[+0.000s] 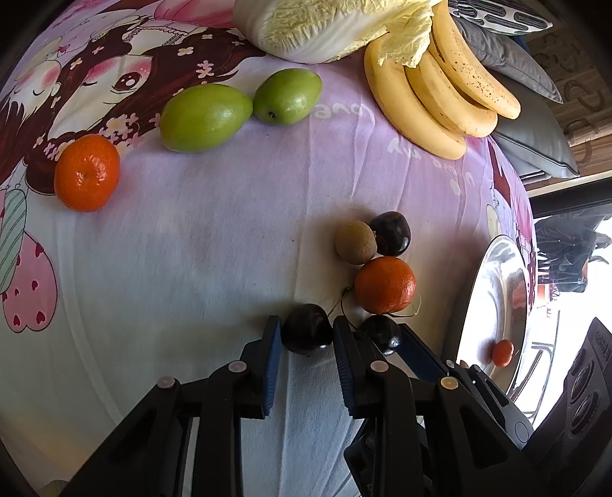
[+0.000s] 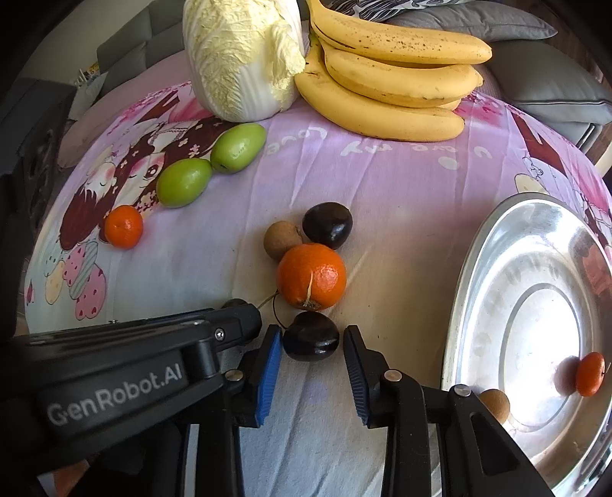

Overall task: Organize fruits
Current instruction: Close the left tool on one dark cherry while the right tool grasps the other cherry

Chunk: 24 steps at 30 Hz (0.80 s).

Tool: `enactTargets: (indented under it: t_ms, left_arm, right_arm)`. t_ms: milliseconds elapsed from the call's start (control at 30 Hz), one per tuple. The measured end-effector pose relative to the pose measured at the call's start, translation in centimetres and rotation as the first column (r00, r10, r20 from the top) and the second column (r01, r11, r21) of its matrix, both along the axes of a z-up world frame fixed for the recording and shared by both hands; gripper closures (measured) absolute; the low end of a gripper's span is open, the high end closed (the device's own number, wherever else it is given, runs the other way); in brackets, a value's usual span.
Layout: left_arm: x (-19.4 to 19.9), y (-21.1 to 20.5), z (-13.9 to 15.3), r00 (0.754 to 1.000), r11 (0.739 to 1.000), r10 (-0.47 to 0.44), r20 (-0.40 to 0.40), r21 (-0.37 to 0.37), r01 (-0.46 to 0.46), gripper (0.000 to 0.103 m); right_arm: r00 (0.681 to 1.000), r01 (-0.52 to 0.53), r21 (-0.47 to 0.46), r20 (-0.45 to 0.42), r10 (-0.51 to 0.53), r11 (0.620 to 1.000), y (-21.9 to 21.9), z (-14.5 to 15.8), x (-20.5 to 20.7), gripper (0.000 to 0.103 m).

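My left gripper (image 1: 308,334) is shut on a dark cherry (image 1: 307,330) that rests on the cloth. Just to its right lies a second dark cherry (image 1: 380,333), (image 2: 310,336), and my right gripper (image 2: 311,344) is shut on it, blue pads on either side. Both cherries keep thin stems. Behind them cluster a mandarin (image 2: 310,276), a brown longan (image 2: 282,240) and another dark fruit (image 2: 327,225). The steel plate (image 2: 478,267) at the right holds a small mandarin (image 2: 591,374) and a longan (image 2: 495,405).
Two green fruits (image 1: 205,116), (image 1: 287,95) and a lone mandarin (image 1: 87,172) lie at the far left on the pink cartoon cloth. Bananas (image 1: 432,95) and a napa cabbage (image 1: 317,26) sit at the back. Grey cushions (image 1: 528,126) lie beyond the table's right edge.
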<state>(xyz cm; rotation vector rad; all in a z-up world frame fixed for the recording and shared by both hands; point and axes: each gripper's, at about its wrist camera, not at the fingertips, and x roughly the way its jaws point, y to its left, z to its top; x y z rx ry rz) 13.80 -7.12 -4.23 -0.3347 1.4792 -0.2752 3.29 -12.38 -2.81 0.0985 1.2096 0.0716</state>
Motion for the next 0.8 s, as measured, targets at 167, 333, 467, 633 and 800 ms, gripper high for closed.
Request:
enactTargets:
  t_ms: [167, 333, 467, 633, 800]
  left_arm:
    - [0.0, 0.2, 0.1, 1.0, 1.0, 0.003, 0.004, -0.005, -0.003, 0.075]
    - [0.0, 0.6, 0.7, 1.0, 1.0, 0.011, 0.02, -0.013, -0.011, 0.075]
    - [-0.2, 0.9, 1.2, 0.999, 1.0, 0.023, 0.034, -0.02, -0.023, 0.075]
    - [-0.3, 1.4, 1.9, 0.998, 0.999, 0.04, 0.05, -0.03, -0.039, 0.075]
    - [-0.6, 2.0, 3.0, 0.995, 0.998, 0.053, 0.084, -0.036, -0.05, 0.075]
  right_arm:
    - [1.0, 0.003, 0.008, 0.005, -0.003, 1.0, -0.2, 0.1, -0.1, 0.073]
    - [1.0, 0.006, 0.013, 0.015, -0.007, 1.0, -0.3, 0.5, -0.4, 0.073]
    - [0.999, 0.004, 0.018, 0.033, -0.004, 1.0, -0.3, 1.1, -0.7, 0.073]
    - [0.998, -0.006, 0.022, 0.063, 0.004, 1.0, -0.2, 2.2, -1.4, 0.073]
    - [0.995, -0.005, 0.036, 0.095, 0.002, 0.999, -0.5, 3.2, -2.1, 0.073]
